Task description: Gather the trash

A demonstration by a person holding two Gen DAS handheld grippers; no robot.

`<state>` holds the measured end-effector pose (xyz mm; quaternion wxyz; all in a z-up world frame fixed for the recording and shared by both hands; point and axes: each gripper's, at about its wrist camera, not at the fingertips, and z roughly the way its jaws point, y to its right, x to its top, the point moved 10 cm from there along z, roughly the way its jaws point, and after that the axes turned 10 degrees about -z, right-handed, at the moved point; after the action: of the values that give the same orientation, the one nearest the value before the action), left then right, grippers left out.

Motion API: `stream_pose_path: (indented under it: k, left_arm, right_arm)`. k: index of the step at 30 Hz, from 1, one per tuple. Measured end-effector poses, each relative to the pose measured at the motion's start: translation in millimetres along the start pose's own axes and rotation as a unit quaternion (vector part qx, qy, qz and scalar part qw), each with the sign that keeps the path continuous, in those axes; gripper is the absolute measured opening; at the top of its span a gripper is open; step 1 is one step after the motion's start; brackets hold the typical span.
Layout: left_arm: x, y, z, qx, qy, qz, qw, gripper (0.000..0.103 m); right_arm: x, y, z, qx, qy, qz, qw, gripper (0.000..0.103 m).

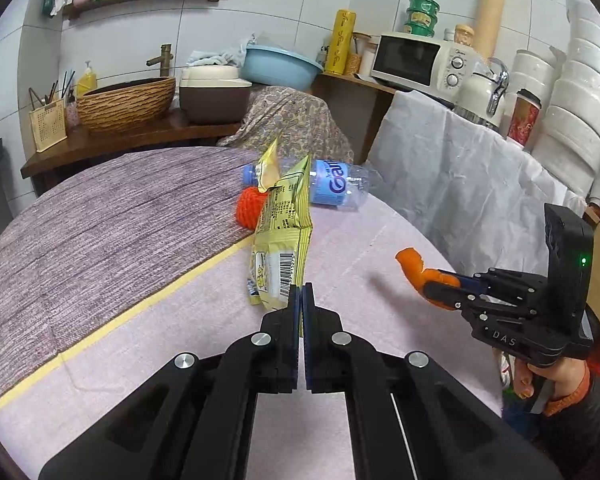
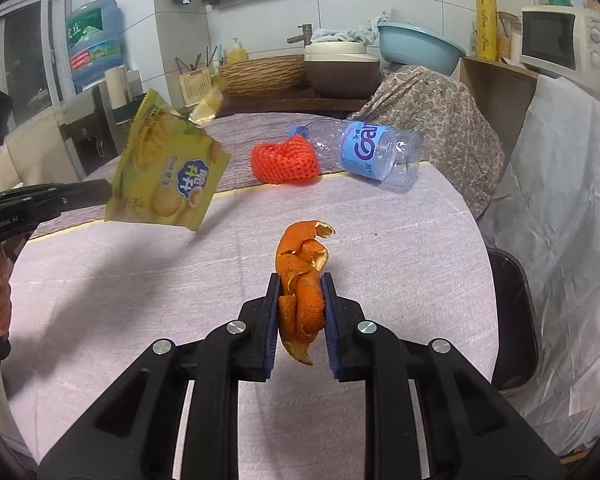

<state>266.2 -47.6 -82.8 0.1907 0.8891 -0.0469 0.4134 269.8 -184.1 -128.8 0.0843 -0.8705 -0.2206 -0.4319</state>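
Above the near part of the table, the right gripper is clamped on an orange peel and the left gripper pinches a yellow snack wrapper aloft, while a red foam net and plastic bottle lie touching toward the far edge.

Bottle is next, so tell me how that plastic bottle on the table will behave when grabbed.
The plastic bottle looks empty, so probably very light. It lies on its side, so a nudge would likely roll it. Its clear thin wall may well dent or slip under a squeeze.
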Motion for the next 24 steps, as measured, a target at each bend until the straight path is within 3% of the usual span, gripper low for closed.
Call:
stream_pose_path:
  k: [12, 15, 16, 17, 18, 19, 24]
  left_arm:
    - [19.0, 51.4, -16.7, -0.038, 0.012, 0.036, 0.9986, 0.002]
    - [7.1, 54.1, -8.5, -0.017, 0.001, 0.062, 0.9979, 0.006]
    - [-2.0, 56.1, -1.2, -0.017, -0.019, 0.071, 0.9972, 0.025]
    - [-10.3, 56.7, 5.5, -0.012, -0.035, 0.075, 0.9965, 0.064]
    - [-17.2, 55.9, 13.4, -0.001, -0.048, 0.078, 0.9958, 0.082]
    - [-21.4, 53.8, 19.9, 0.011, -0.051, 0.080, 0.9955, 0.093]
    - [-38.6, 47.7, 64.1, 0.018, -0.111, 0.060, 0.9918, 0.092]
  right_arm:
    - [-5.5, 11.5, -30.7, 0.004, 0.027, 0.018, 0.999, 0.021]
    - [-10.0, 16.7, -32.1, -0.001, 0.027, 0.023, 0.999, 0.021]
    - [-11.5, 19.2, -32.8, -0.004, 0.027, 0.024, 0.999, 0.021]
    - [-12.9, 21.1, -33.4, -0.005, 0.026, 0.026, 0.999, 0.021]
    - [-13.3, 23.6, -33.2, -0.005, 0.025, 0.029, 0.999, 0.021]
    - [-14.7, 26.3, -33.3, -0.004, 0.024, 0.033, 0.999, 0.021]
    - [-17.9, 34.0, -34.8, -0.008, 0.025, 0.041, 0.999, 0.021]
